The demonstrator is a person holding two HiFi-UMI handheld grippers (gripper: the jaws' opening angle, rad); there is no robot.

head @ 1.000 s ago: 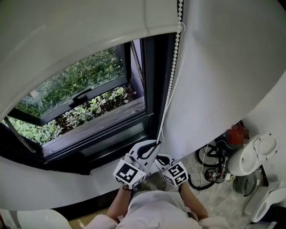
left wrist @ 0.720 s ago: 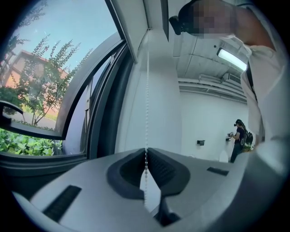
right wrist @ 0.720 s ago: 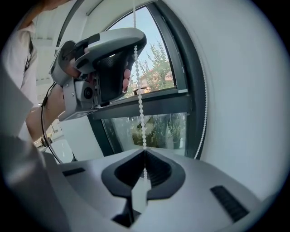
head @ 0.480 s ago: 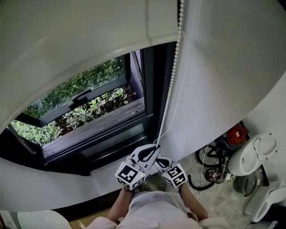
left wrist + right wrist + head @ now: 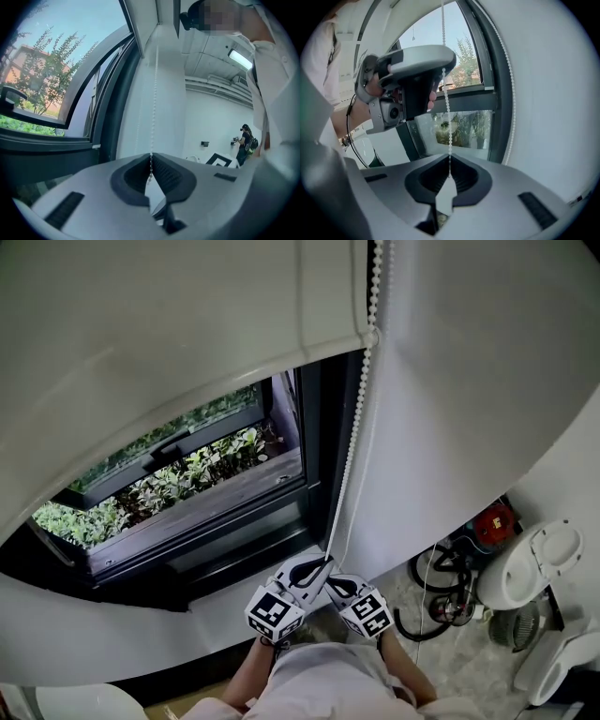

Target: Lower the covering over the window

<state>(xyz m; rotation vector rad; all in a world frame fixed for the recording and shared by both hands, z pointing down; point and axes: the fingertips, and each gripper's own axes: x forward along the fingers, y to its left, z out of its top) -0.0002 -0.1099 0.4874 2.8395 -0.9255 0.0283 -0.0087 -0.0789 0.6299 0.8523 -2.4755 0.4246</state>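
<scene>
Beside the window frame [image 5: 323, 427], under the partly lowered roller blind [image 5: 169, 352], the left gripper [image 5: 326, 563] is pinching the bead chain [image 5: 356, 427] tight while the right gripper [image 5: 330, 585], just below, is opening its jaws around it.

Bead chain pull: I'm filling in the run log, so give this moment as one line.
left gripper: shut on bead chain | right gripper: shut on bead chain | roller blind: partly lowered | window: lower part uncovered

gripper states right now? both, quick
Left gripper: jaws closed, pinching the bead chain.
Right gripper: jaws pinched on the same bead chain, just beginning to open.
</scene>
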